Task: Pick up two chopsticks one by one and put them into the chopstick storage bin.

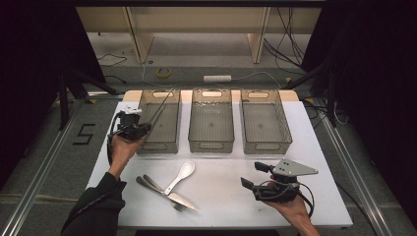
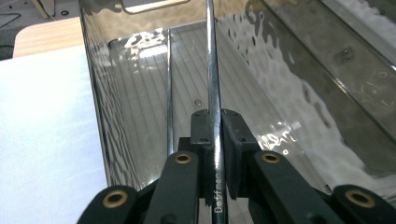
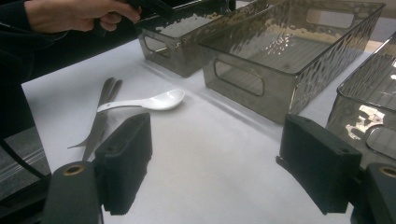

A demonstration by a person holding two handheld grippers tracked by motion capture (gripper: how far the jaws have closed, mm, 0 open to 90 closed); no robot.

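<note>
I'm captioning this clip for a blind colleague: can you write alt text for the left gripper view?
The left gripper has its two black jaws shut on a thin metal chopstick that points up and away into a clear, ribbed plastic bin. A second chopstick lies in the bin just to the left, and the white table shows beside the bin's wall.

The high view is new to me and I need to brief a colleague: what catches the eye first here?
Three smoky see-through plastic bins stand in a row at the far side of the white table; the left gripper holds a thin silver metal chopstick over the left bin, where a second chopstick leans. Nearer the person lie a white ceramic spoon, a steel fork and a knife, crossed; the right gripper hovers open.
</note>
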